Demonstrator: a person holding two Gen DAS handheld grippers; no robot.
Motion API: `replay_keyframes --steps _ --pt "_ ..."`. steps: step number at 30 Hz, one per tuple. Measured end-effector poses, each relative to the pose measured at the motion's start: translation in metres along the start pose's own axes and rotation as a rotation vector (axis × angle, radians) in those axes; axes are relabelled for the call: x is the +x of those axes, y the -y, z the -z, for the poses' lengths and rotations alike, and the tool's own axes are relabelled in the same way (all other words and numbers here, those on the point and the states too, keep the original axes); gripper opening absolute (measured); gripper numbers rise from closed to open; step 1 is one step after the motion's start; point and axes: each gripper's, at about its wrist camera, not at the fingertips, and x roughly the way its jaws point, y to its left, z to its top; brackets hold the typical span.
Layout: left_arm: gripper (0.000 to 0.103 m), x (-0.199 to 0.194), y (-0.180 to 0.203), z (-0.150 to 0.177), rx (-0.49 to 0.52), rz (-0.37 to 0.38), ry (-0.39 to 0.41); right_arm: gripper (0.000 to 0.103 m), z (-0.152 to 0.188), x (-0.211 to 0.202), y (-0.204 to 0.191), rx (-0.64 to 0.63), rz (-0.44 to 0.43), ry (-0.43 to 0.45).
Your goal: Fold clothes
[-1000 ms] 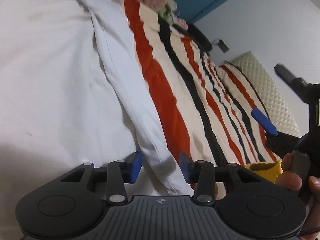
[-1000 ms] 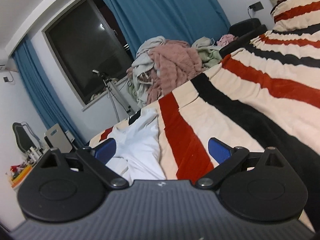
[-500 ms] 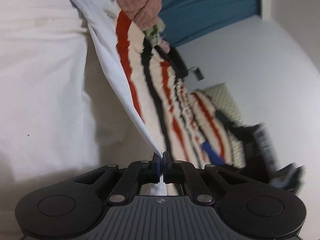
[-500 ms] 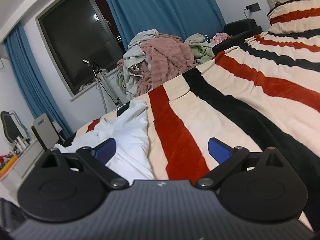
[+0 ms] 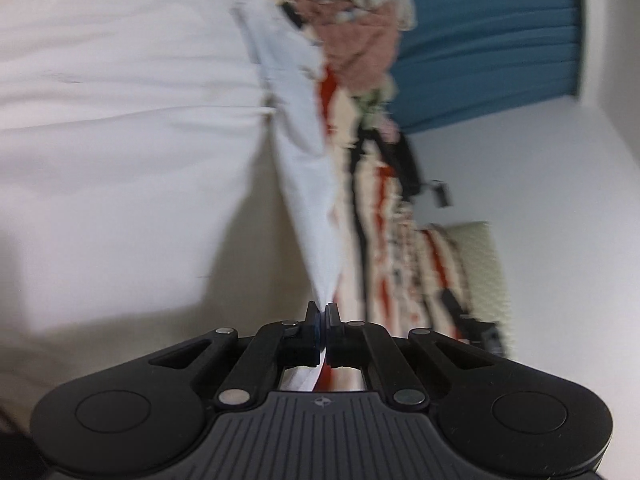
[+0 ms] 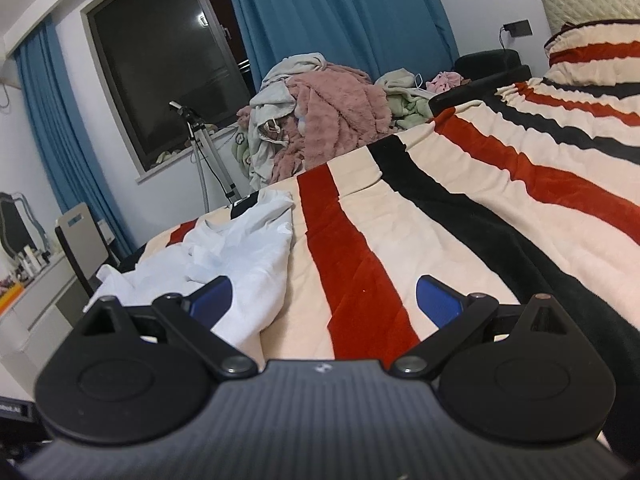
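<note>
A white garment point(image 5: 120, 120) lies on the striped bed blanket point(image 6: 460, 220). My left gripper point(image 5: 322, 314) is shut on the end of the garment's sleeve point(image 5: 308, 200) and holds it lifted and pulled taut; the view is blurred by motion. In the right wrist view the white garment point(image 6: 240, 252) lies crumpled at the bed's left side. My right gripper point(image 6: 324, 300) is open and empty, low over the blanket just right of the garment.
A pile of pink, grey and green clothes point(image 6: 320, 116) sits at the far end of the bed. A tripod point(image 6: 204, 152) stands by the dark window with blue curtains point(image 6: 340, 12). A striped pillow point(image 6: 592, 56) lies at the right.
My left gripper closed on the sleeve end and has lifted it, swinging the view up. My right gripper stayed open and drifted slightly, with the garment shifting on the bed.
</note>
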Motion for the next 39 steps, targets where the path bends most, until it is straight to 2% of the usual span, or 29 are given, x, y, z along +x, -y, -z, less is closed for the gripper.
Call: replay_keyframes --steps 9,11,14,15,17,18,20,22,23,26,30,32,34,36,39 --pt "0.004 0.006 -0.011 -0.006 0.071 -0.313 -0.004 0.1 0.008 0.003 -0.02 -0.107 -0.024 -0.019" --pt "0.005 0.008 -0.007 -0.007 0.096 -0.335 -0.004 0.1 0.01 0.001 -0.025 -0.129 -0.032 -0.022" --pt "0.014 0.006 -0.002 -0.007 0.104 -0.345 -0.006 0.1 0.013 -0.004 -0.031 -0.15 -0.056 -0.02" --pt "0.018 0.0 0.0 -0.004 0.107 -0.347 0.001 0.1 0.014 -0.006 -0.034 -0.154 -0.065 -0.019" --pt "0.036 -0.012 0.004 0.002 0.113 -0.351 0.015 0.1 0.014 -0.008 -0.04 -0.166 -0.08 -0.021" --pt "0.049 -0.016 0.006 0.003 0.122 -0.352 0.026 0.1 0.012 -0.009 -0.044 -0.174 -0.088 -0.022" --pt "0.06 -0.024 0.011 0.003 0.141 -0.354 0.048 0.1 0.007 -0.009 -0.054 -0.19 -0.102 -0.021" --pt "0.08 -0.027 0.019 -0.001 0.171 -0.373 0.08 0.1 -0.006 -0.008 -0.065 -0.202 -0.121 0.001" --pt "0.082 -0.029 0.023 -0.003 0.186 -0.383 0.096 0.1 -0.013 -0.008 -0.07 -0.207 -0.13 0.012" --pt "0.083 -0.034 0.035 -0.01 0.229 -0.408 0.144 0.1 -0.037 -0.003 -0.084 -0.214 -0.167 0.052" --pt "0.083 -0.032 0.035 -0.042 0.152 -0.286 0.201 0.1 -0.054 0.017 -0.085 -0.201 -0.175 0.092" --pt "0.083 -0.015 0.033 -0.069 0.106 -0.261 0.22 0.1 -0.056 0.03 -0.081 -0.188 -0.171 0.096" --pt "0.082 0.003 0.028 -0.098 0.063 -0.239 0.24 0.1 -0.048 0.046 -0.069 -0.155 -0.163 0.055" --pt "0.081 0.038 0.018 -0.131 0.015 -0.223 0.263 0.1 -0.041 0.06 -0.057 -0.124 -0.153 0.02" --pt "0.074 0.088 0.003 -0.175 -0.037 -0.226 0.299 0.1 -0.035 0.077 -0.044 -0.116 -0.116 -0.002"
